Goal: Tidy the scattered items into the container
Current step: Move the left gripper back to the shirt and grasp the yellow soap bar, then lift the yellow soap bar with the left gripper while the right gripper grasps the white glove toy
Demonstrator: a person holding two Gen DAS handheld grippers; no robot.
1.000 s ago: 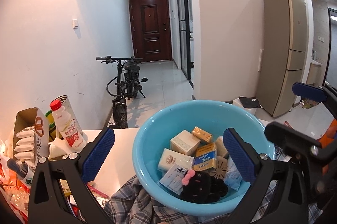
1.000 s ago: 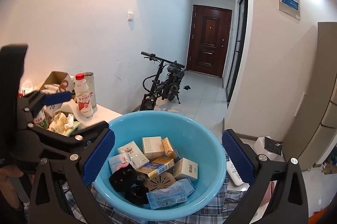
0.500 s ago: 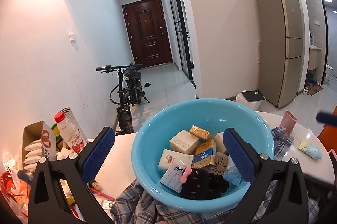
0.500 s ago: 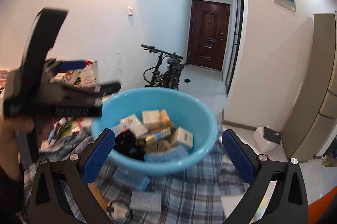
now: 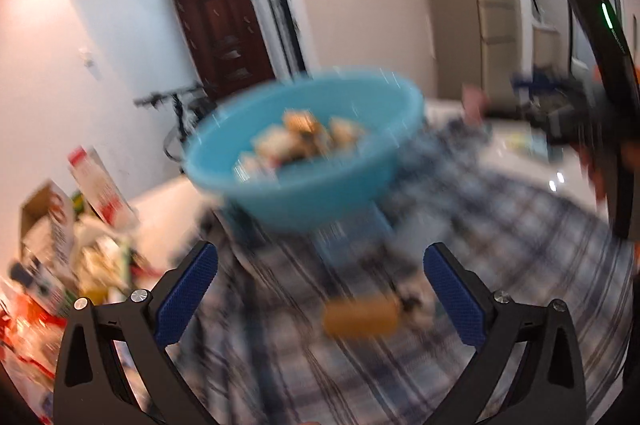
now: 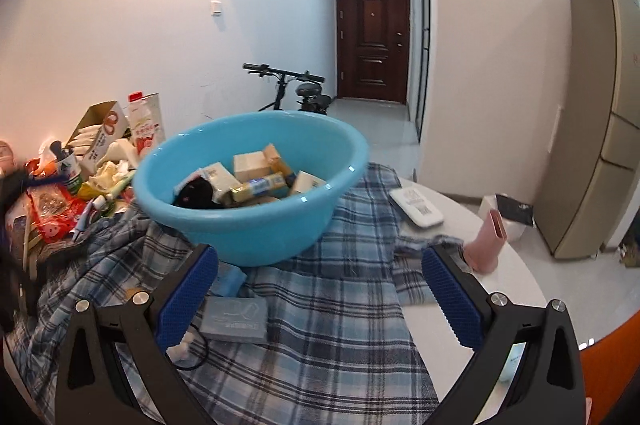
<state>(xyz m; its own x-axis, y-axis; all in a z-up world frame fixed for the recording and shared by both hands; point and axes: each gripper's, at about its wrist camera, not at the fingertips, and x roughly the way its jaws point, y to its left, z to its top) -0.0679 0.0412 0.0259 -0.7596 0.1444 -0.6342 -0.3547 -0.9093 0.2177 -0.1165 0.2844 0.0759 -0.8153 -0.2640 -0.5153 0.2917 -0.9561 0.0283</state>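
A light blue basin (image 6: pixel 256 185) holding several small boxes and a black plush item stands on a blue plaid cloth (image 6: pixel 328 325); it also shows, blurred, in the left wrist view (image 5: pixel 308 153). My right gripper (image 6: pixel 318 299) is open and empty, hovering over the cloth in front of the basin. A grey flat packet (image 6: pixel 236 317) and a light blue packet (image 6: pixel 230 279) lie near its left finger. My left gripper (image 5: pixel 320 297) is open and empty, above a blurred orange-yellow item (image 5: pixel 360 315) on the cloth.
A pile of snack packs, a carton and a milk bottle (image 6: pixel 142 129) crowds the table's left side. A white remote-like box (image 6: pixel 416 207) and a pink cup (image 6: pixel 486 245) lie right of the basin. A bicycle (image 6: pixel 296 93) stands in the hallway behind.
Both grippers have pulled back and tilted down from the basin, so the cloth and loose items in front of it come into view. The left view is motion-blurred.
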